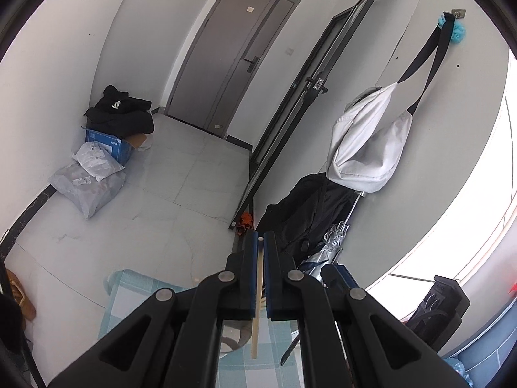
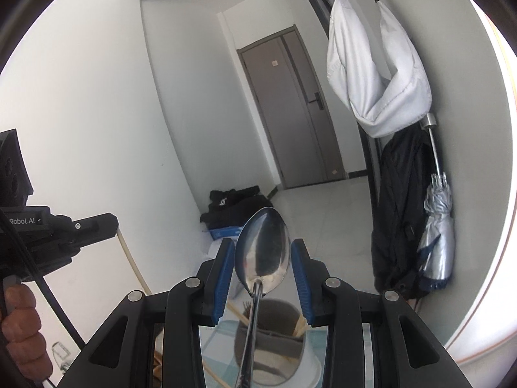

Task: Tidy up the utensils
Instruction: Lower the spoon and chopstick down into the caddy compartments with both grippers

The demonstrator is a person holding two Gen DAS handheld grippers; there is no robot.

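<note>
My left gripper (image 1: pixel 260 237) is shut on a pale wooden chopstick (image 1: pixel 257 307) that hangs down between its pads. It also shows at the left of the right wrist view as the left gripper (image 2: pixel 97 223), with the chopstick (image 2: pixel 131 262) dangling below it and a hand (image 2: pixel 19 320) on its grip. My right gripper (image 2: pixel 264 242) is shut on a metal spoon (image 2: pixel 263 252), bowl upward between the blue pads (image 2: pixel 224 278), handle pointing down. Below stands a grey and white utensil holder (image 2: pixel 278 342) with several chopsticks in it.
A checked blue cloth (image 1: pixel 129 291) covers the table under both grippers. A white bag (image 1: pixel 365 142), a black jacket (image 1: pixel 300 213) and a folded silver umbrella (image 2: pixel 436 236) hang on the wall to the right. Parcels (image 1: pixel 90 177) and a grey door (image 1: pixel 232 61) lie beyond.
</note>
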